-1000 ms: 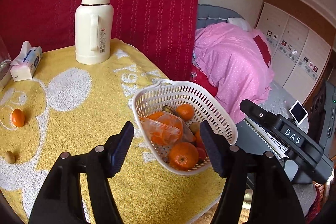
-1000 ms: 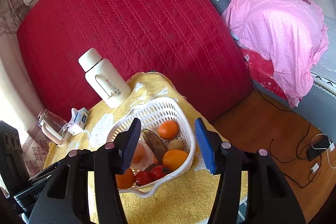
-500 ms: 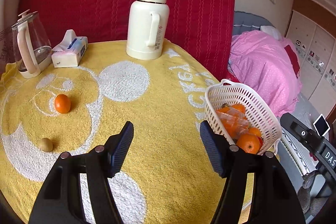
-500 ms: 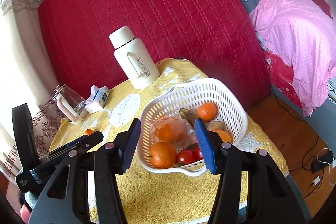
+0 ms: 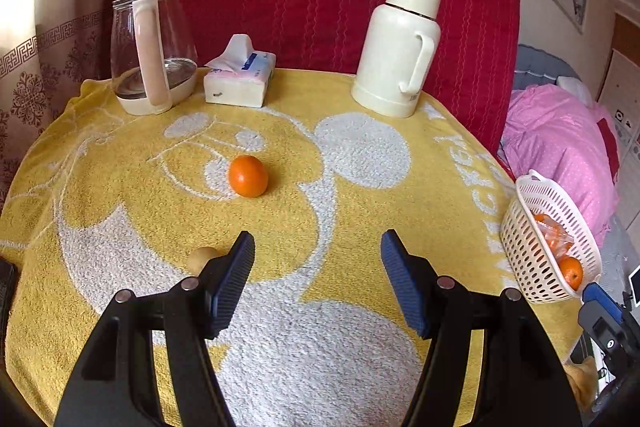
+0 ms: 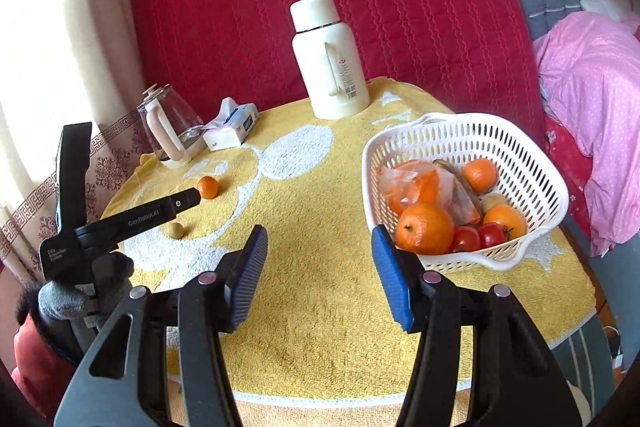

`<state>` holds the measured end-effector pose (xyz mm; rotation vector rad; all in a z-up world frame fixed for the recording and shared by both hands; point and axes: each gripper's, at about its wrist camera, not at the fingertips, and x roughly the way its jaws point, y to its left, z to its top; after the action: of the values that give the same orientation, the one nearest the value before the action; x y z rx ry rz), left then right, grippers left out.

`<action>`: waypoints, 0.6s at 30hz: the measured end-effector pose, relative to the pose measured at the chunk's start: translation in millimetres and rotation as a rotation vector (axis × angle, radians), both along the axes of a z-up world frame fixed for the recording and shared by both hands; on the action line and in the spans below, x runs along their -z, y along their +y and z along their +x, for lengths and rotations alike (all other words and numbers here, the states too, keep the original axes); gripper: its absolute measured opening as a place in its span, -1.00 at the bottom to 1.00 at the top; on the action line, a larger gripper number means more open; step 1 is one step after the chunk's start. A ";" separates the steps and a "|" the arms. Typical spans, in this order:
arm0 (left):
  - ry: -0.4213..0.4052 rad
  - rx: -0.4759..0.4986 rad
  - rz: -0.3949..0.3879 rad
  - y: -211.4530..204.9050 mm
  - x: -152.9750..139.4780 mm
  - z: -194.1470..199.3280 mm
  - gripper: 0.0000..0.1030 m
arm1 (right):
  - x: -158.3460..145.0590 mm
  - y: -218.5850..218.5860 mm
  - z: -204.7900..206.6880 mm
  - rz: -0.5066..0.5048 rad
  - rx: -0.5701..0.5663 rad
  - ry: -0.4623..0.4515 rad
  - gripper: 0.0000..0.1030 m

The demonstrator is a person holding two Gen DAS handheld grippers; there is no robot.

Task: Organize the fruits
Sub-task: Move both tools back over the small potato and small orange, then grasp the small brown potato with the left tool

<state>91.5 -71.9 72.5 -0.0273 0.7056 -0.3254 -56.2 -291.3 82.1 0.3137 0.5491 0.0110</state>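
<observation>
— On the yellow terry towel with the white cartoon print (image 5: 360, 347) we have two loose fruits: a small round orange mandarin (image 5: 248, 175) near the middle, and a small tan, egg-shaped fruit (image 5: 201, 257) just beside the left finger of our left gripper (image 5: 316, 281). The white perforated plastic basket (image 6: 532, 163), already full of fruit, sits at the towel's right edge, well apart from both.

— How do our grippers stand?

— Both are parted and empty. The left one hangs above the towel, aimed between the two fruits; the right gripper (image 6: 320, 273) hovers beside the basket with its jaws somewhat narrower.

— How do we judge the mandarin will handle?

— Light, we think, with a soft peel that gives under pressure and a round body that rolls on the pile. We would take it across its widest part, pads on opposite sides, and close gently. The tan fruit looks firmer and smaller, so it may slip away unless we centre it.
</observation>
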 end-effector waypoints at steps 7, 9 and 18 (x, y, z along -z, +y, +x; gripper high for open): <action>0.034 -0.089 0.004 43.9 15.6 18.2 0.24 | 8.3 18.6 3.8 -0.005 -0.041 0.032 0.09; 0.053 -0.107 0.009 52.8 22.9 23.5 0.21 | 10.7 22.2 6.0 -0.005 -0.047 0.043 0.09; 0.137 -0.085 0.043 60.4 49.6 42.3 -0.11 | 14.6 40.4 13.8 -0.023 -0.082 0.075 0.09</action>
<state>133.8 -11.5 22.9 -0.0390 0.8450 -0.2279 -42.3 -250.9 67.5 0.2699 0.6360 0.0720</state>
